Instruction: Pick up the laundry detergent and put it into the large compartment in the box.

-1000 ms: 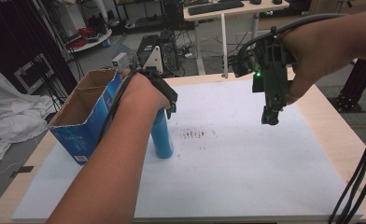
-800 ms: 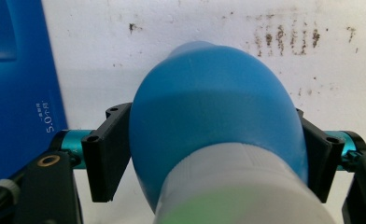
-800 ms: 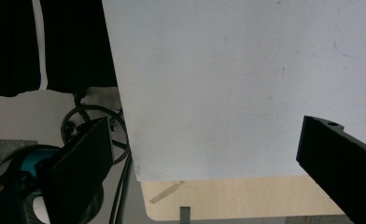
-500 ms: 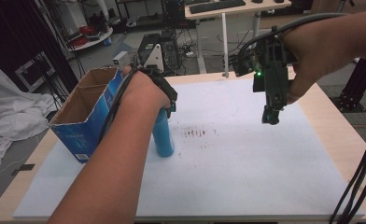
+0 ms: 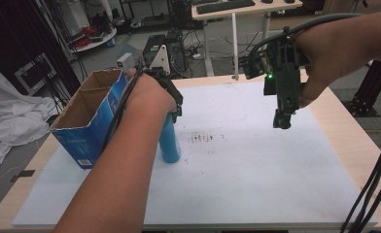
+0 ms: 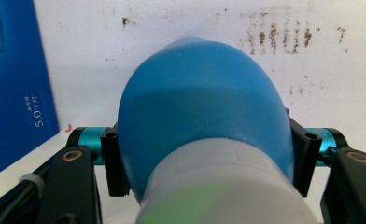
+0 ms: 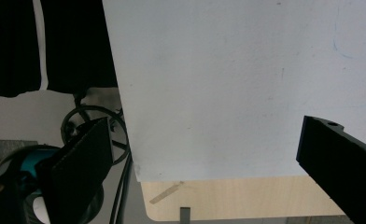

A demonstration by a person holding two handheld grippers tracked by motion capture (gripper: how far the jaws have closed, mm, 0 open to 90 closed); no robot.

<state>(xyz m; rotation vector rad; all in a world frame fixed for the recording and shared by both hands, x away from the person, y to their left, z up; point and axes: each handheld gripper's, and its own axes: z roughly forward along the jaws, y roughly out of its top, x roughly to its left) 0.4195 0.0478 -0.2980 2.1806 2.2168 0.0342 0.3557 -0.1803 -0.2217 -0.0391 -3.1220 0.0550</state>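
Note:
A blue bottle stands upright on the white mat, just right of an open blue cardboard box. My left gripper comes down over its top and is shut on it. In the left gripper view the bottle, blue with a white neck, sits between the jaws of the left gripper, which press its two sides. My right gripper hangs above the right part of the mat, pointing down. In its own view the right gripper is open wide with nothing between the jaws.
A patch of dark smudges marks the mat right of the bottle. The box wall stands close beside the left gripper. The wooden table edge and floor cables lie past the mat. Desks and equipment stand behind the table.

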